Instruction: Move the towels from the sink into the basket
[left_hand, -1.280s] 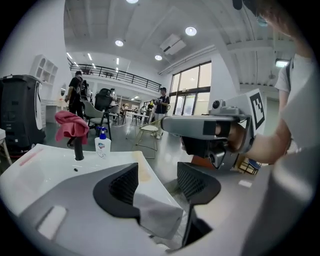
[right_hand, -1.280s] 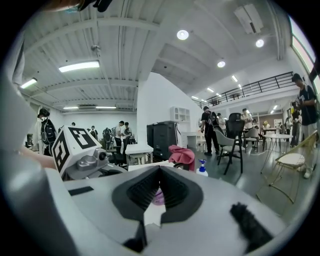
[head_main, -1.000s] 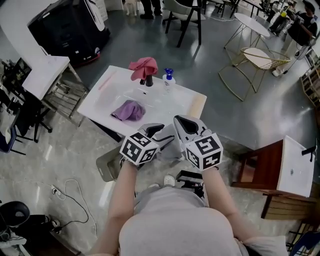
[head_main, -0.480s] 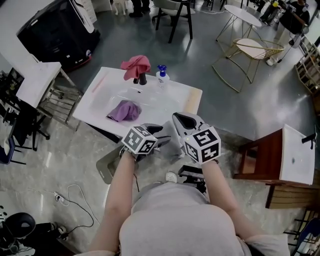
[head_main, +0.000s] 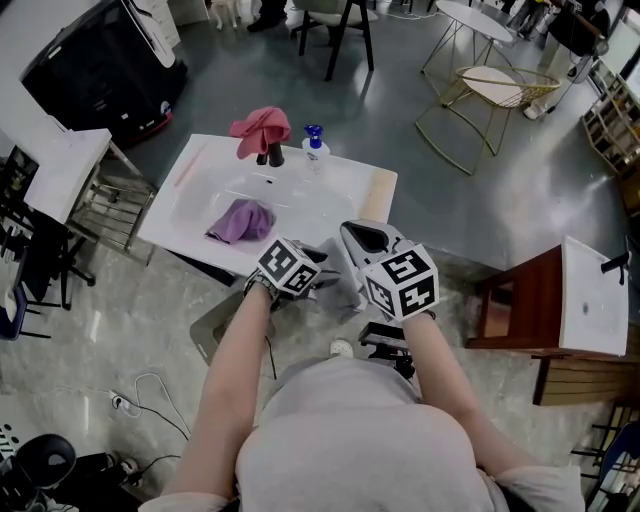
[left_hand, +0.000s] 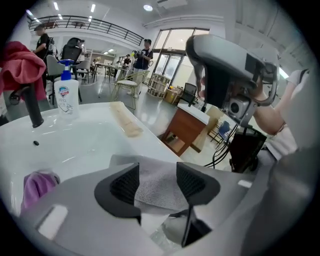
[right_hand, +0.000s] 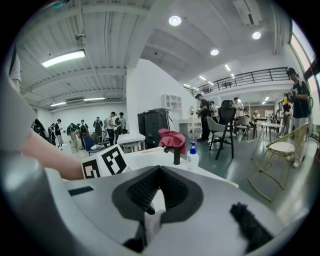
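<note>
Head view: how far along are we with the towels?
Done: nothing visible; the grey container on the floor, likely the basket, shows no towel. In hand: a grey terry towel gripped by the left claw, the right claw shut on what seems its edge. Left: the purple cloth towel in the white sink and the pink towel draped over the black tap.

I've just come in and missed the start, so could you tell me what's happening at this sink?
A person stands at a white sink with a handheld gripper in each hand. The left gripper has its jaws on a gray towel, and the right gripper has its jaws closed on what looks like an edge of the same towel. A purple towel lies in the basin, and a pink towel hangs over the faucet.
</note>
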